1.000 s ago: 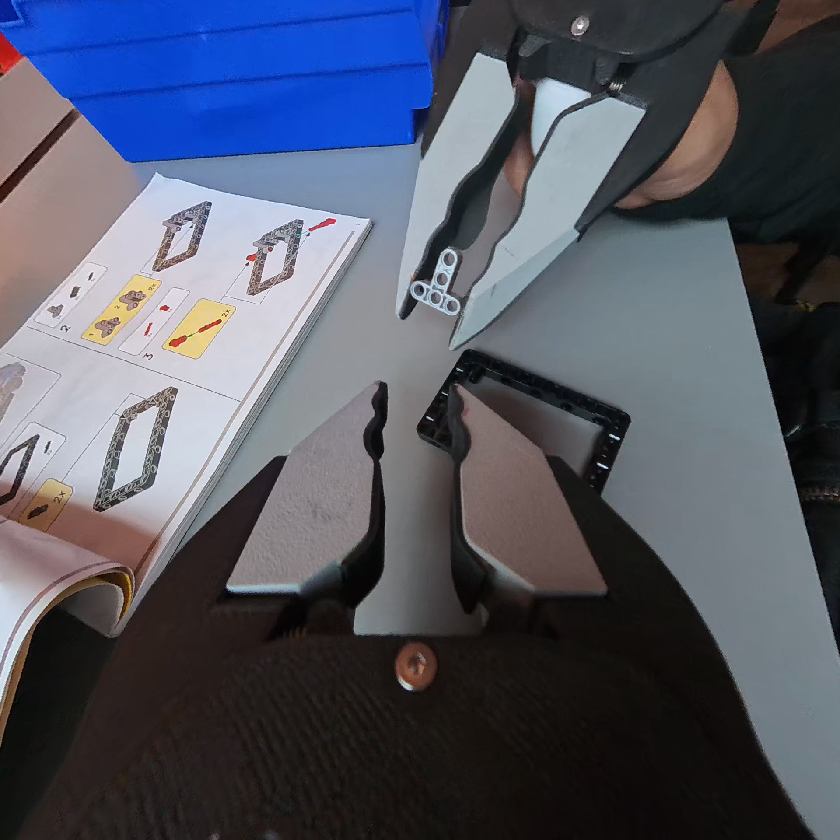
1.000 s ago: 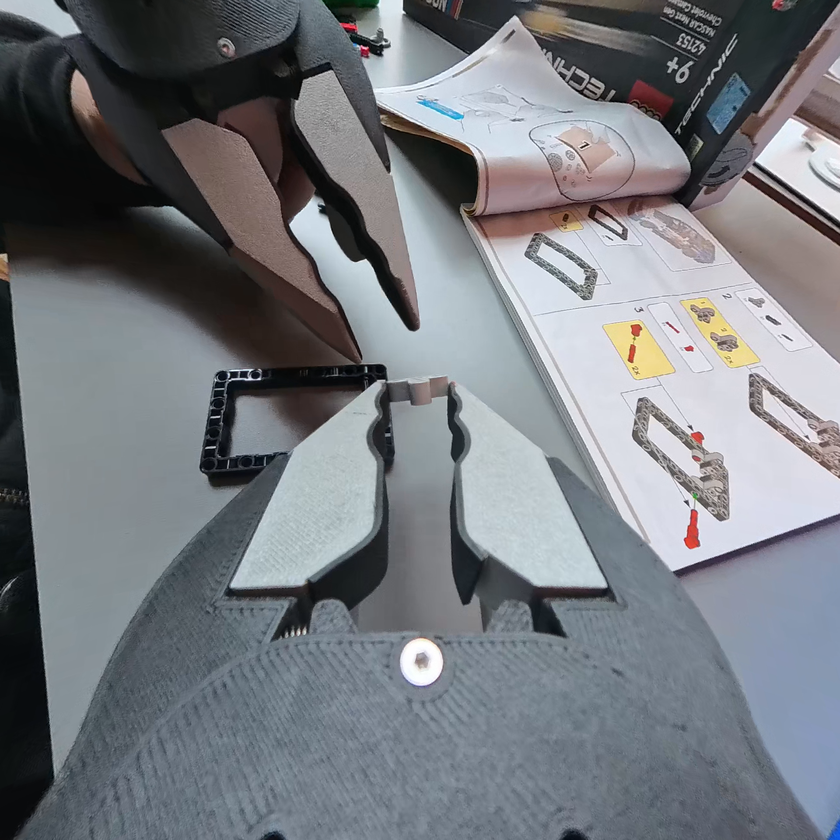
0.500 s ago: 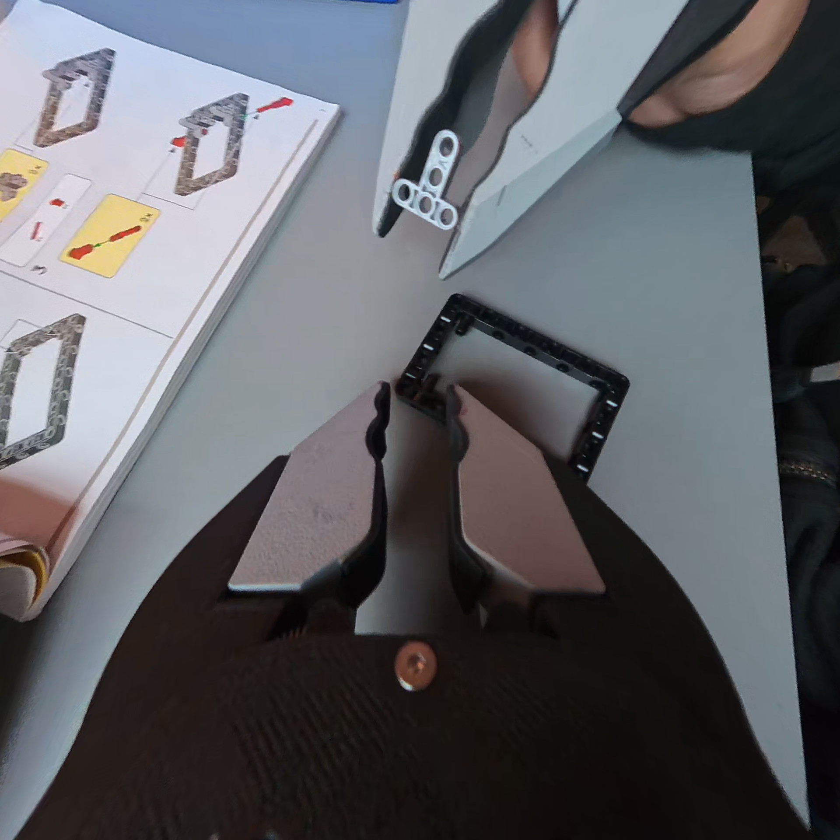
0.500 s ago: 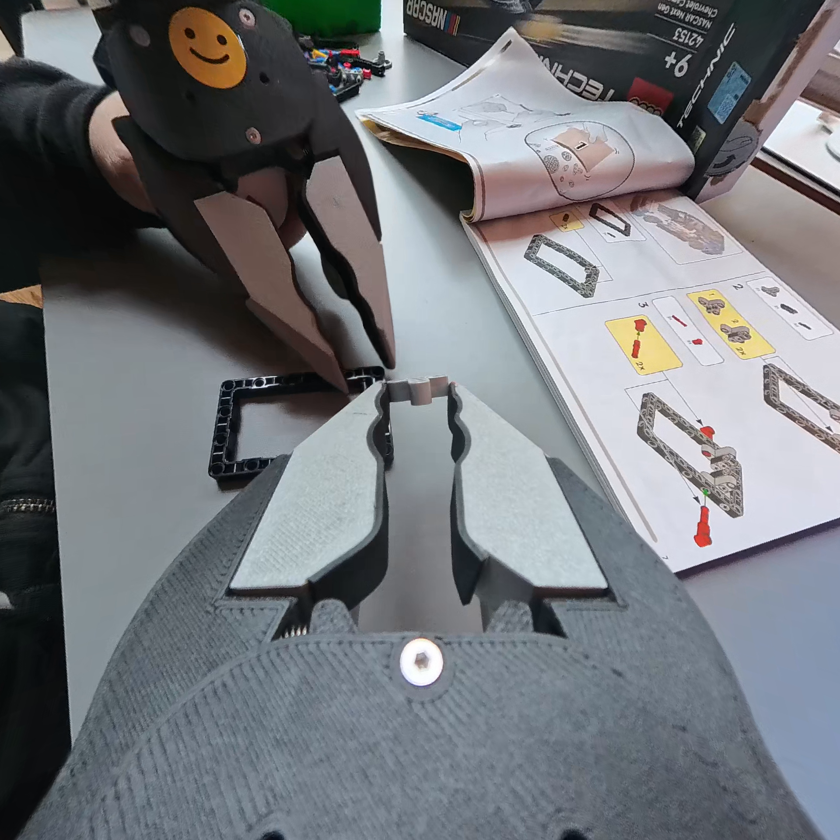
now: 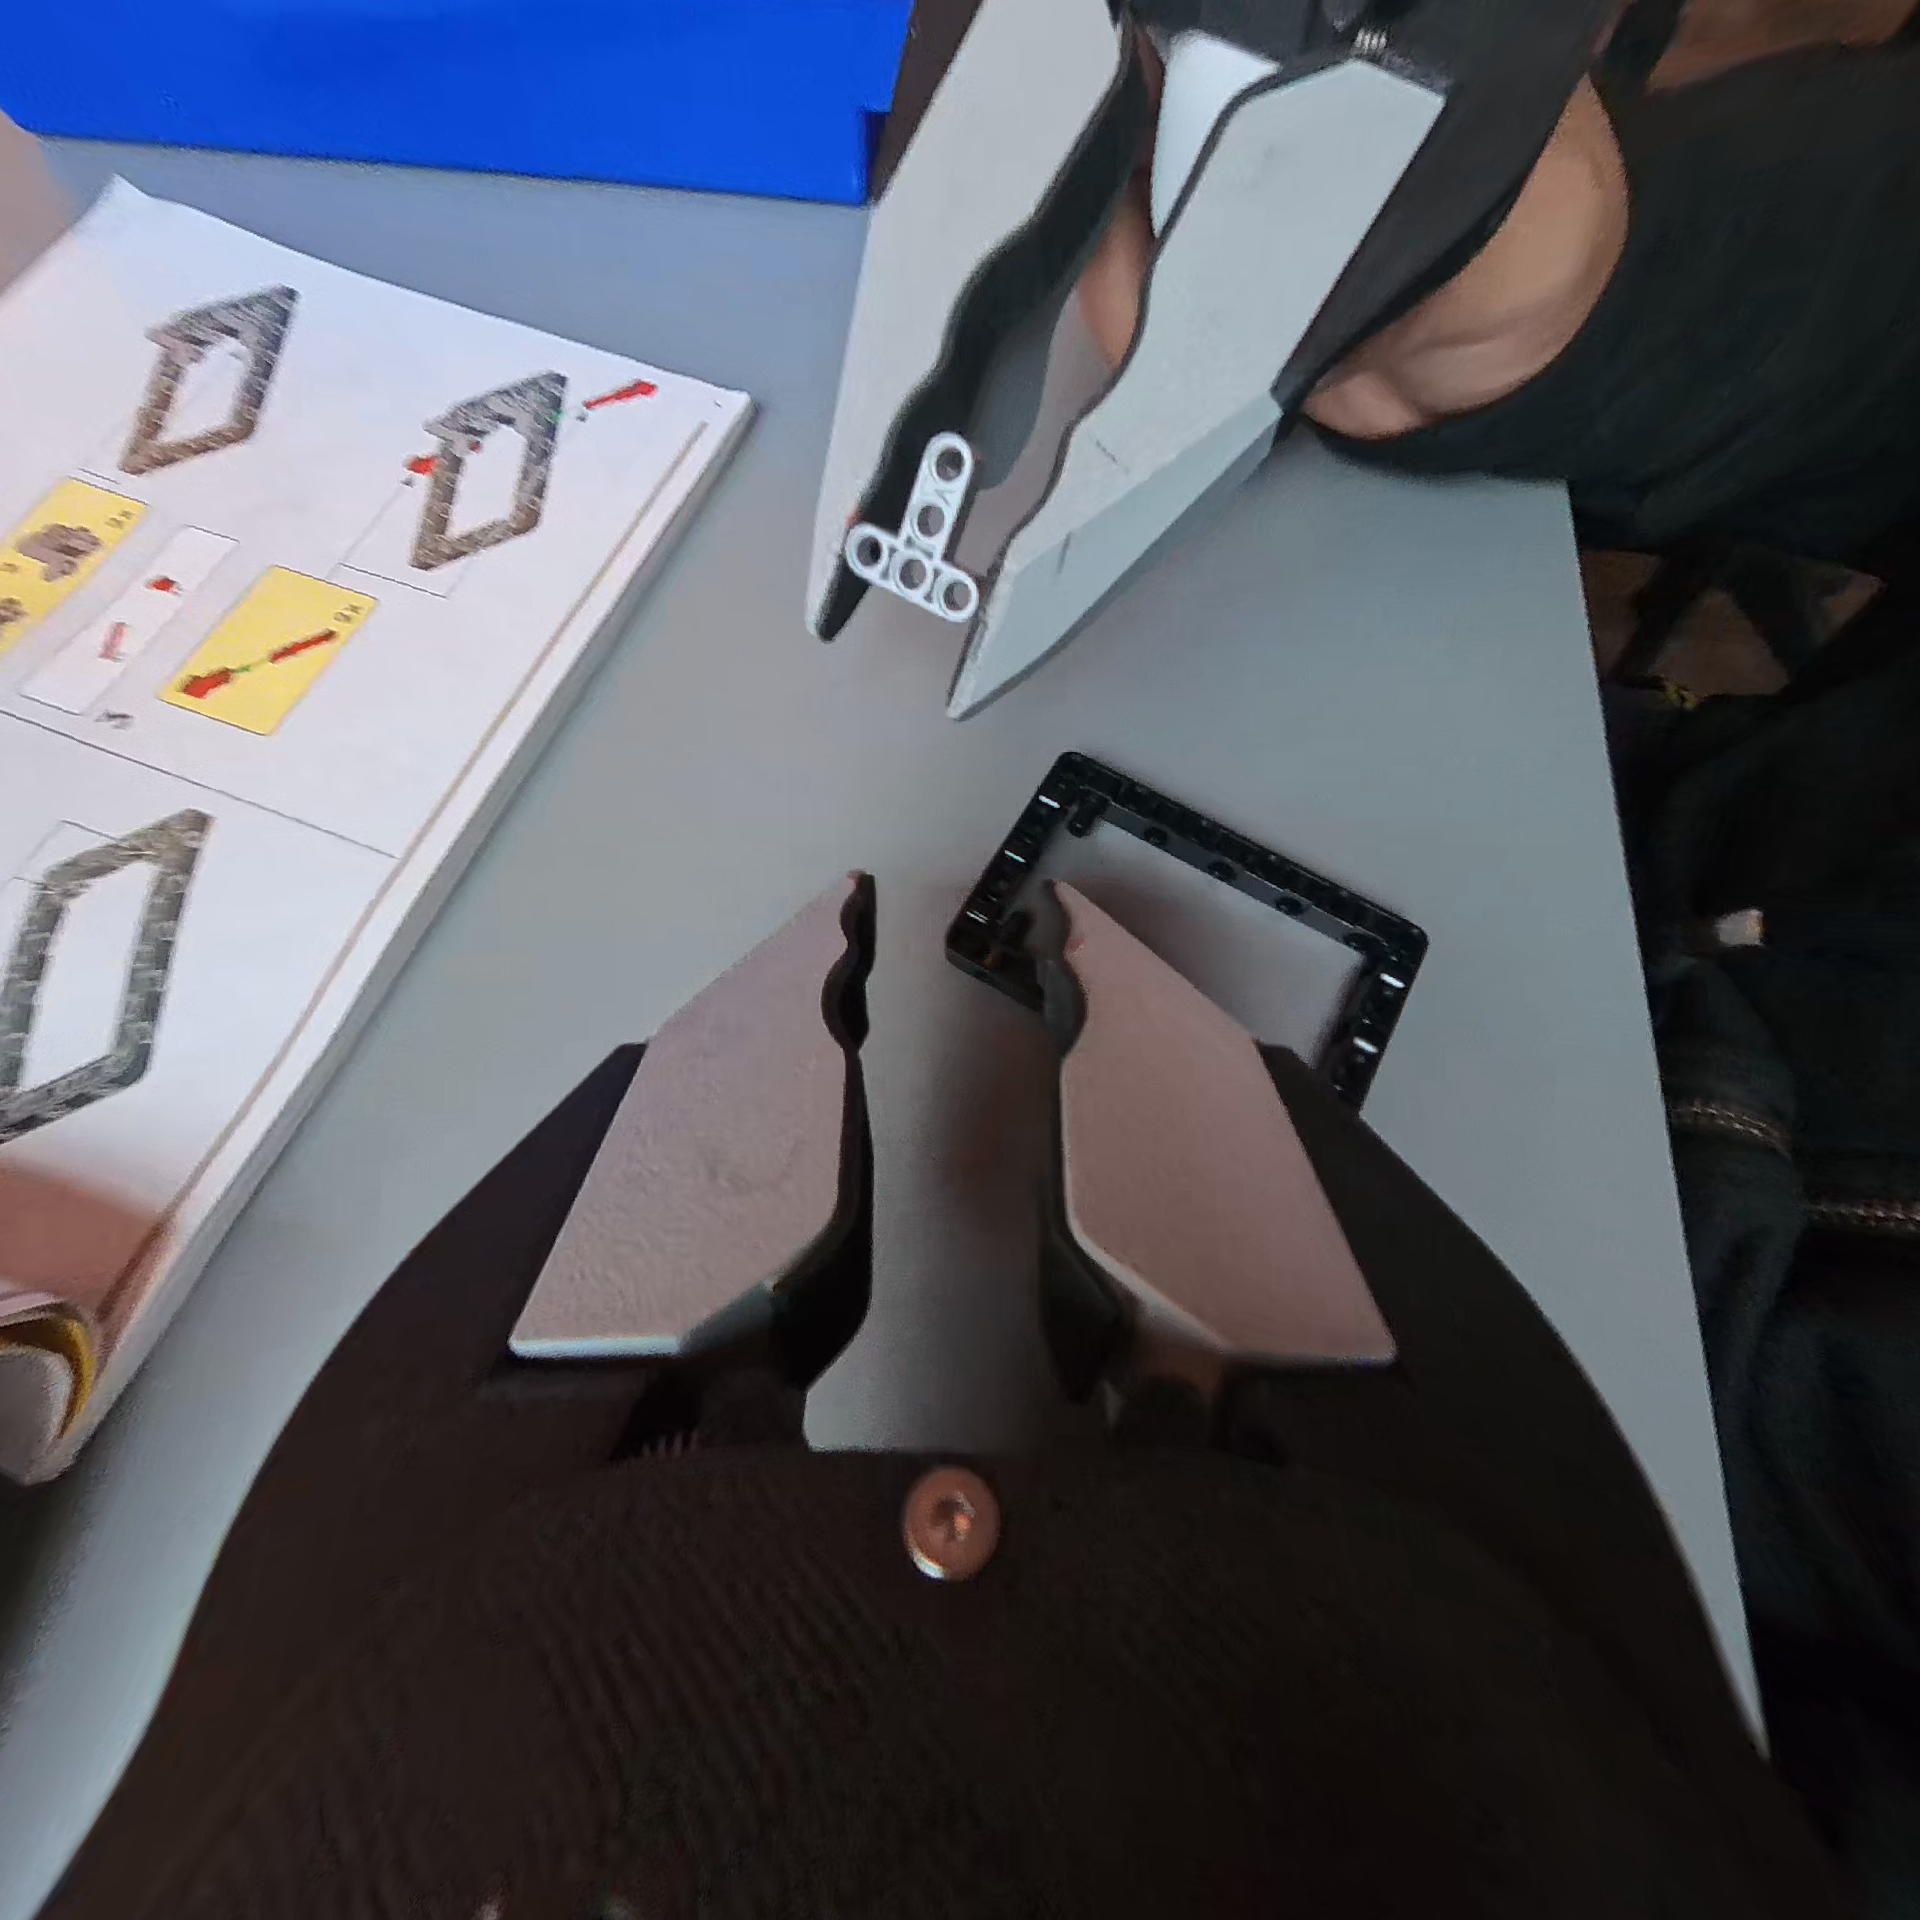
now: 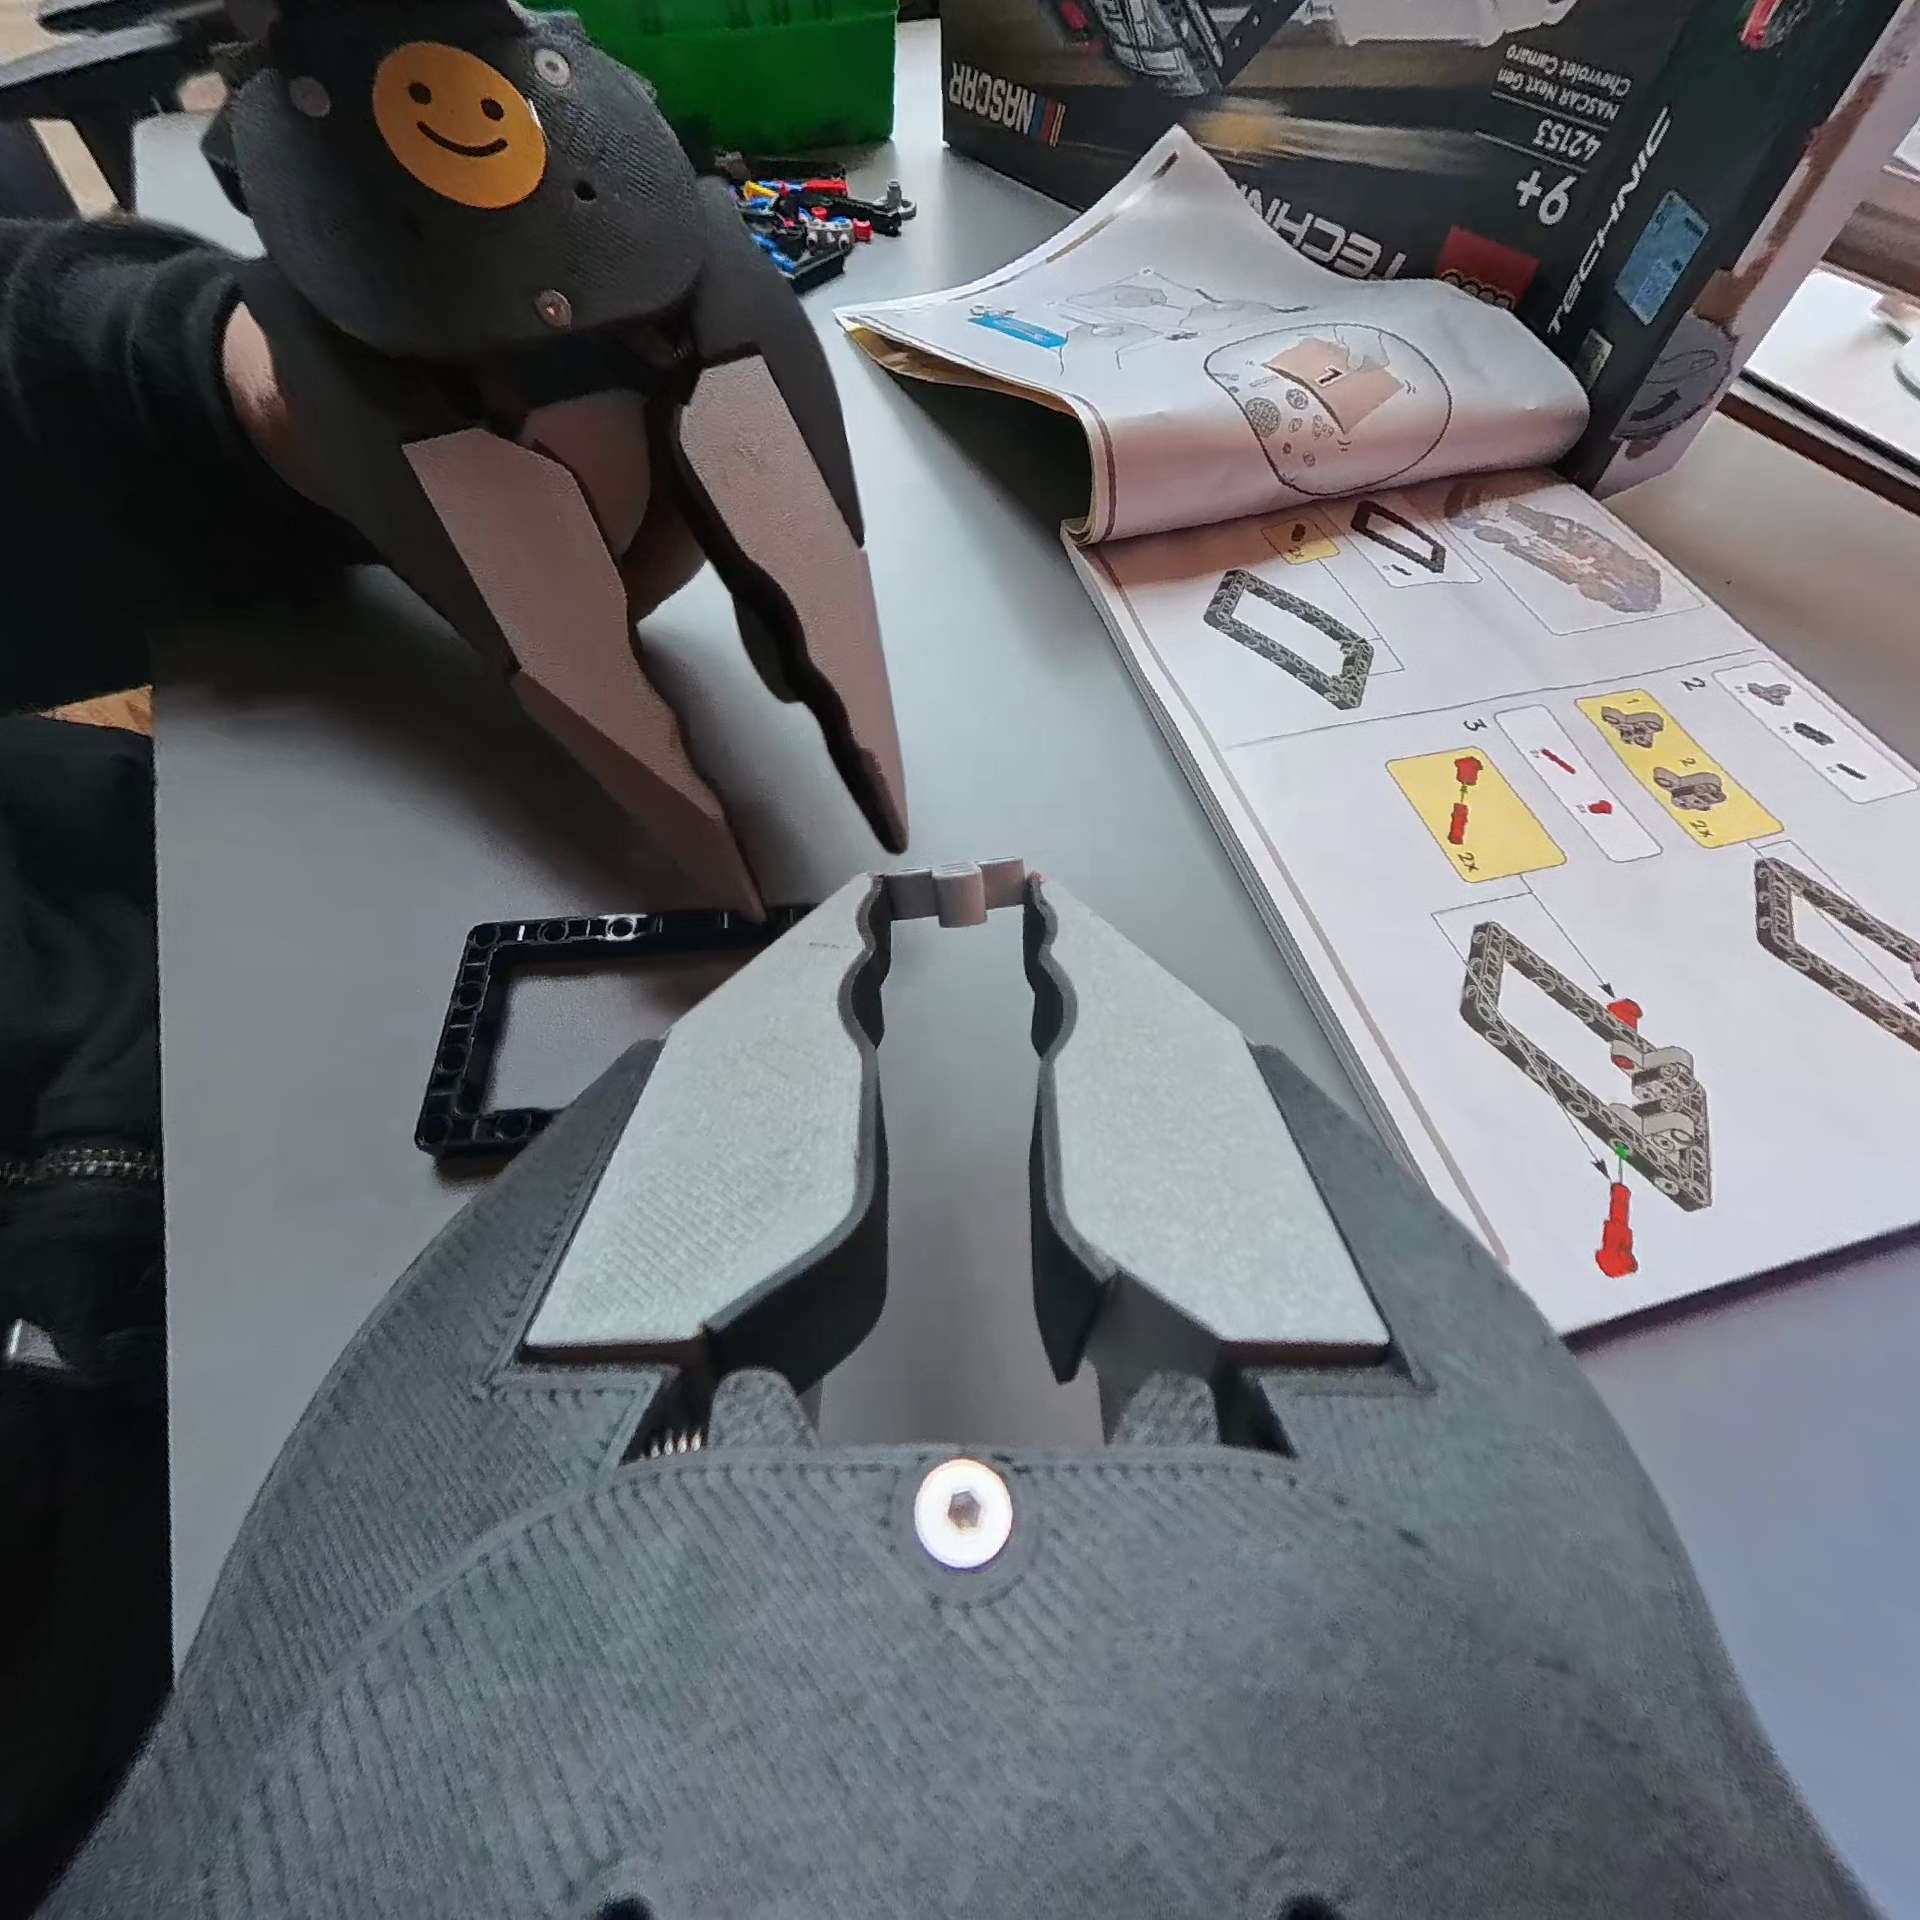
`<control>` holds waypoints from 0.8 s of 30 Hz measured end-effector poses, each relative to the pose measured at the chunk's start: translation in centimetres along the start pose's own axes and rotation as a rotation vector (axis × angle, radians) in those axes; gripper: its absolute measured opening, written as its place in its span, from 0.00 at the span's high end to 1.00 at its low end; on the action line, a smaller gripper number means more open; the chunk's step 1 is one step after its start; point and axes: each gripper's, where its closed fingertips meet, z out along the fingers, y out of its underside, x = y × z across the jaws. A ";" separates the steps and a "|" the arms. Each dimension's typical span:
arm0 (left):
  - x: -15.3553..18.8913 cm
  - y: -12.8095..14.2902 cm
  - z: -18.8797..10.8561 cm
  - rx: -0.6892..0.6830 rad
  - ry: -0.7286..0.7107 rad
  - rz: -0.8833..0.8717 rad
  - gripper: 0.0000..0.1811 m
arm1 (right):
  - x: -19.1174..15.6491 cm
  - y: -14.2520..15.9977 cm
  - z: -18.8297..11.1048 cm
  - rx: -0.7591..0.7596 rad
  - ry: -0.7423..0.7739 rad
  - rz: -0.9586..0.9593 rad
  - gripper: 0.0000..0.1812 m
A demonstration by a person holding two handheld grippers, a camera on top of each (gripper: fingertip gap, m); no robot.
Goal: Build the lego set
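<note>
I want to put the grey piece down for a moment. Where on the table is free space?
Bare grey tabletop lies between the open instruction booklet and the black frame. More is free beyond the left claw, before the loose parts pile. It is crowded around the frame, where both claws meet.

A light grey T-shaped beam [image 5: 918, 540] with round holes (five holes show in the left wrist view) is held off the counter [image 5: 727, 810], pinched at the tips of the right claw [image 6: 951, 894]. A black rectangular frame [image 5: 1195, 914], studded with pin holes, lies flat on the counter, one corner under a fingertip [image 5: 1060, 914] of the left claw [image 5: 956, 894].
</note>
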 end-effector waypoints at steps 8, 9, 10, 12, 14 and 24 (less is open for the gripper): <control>-2.7 0.3 -2.7 0.007 -0.119 0.006 0.84 | -1.3 -1.6 2.0 0.010 -0.173 -0.027 0.88; -2.8 0.7 -3.1 -0.002 -0.119 0.007 0.83 | -1.4 -2.0 2.0 0.024 -0.208 -0.027 0.88; -3.0 1.0 -3.3 -0.009 -0.133 0.009 0.82 | -1.8 -2.2 2.0 0.029 -0.257 -0.025 0.88; -3.1 1.0 -3.6 -0.010 -0.149 0.043 0.78 | -1.9 -2.2 2.5 -0.002 -0.304 -0.024 0.88; -2.5 0.5 -3.8 0.007 -0.159 0.128 0.77 | -1.7 -2.3 3.1 -0.018 -0.327 -0.045 0.88; -4.2 0.6 -4.6 0.040 -0.150 -0.053 0.84 | -0.8 0.5 6.7 -0.305 -0.276 -0.149 0.88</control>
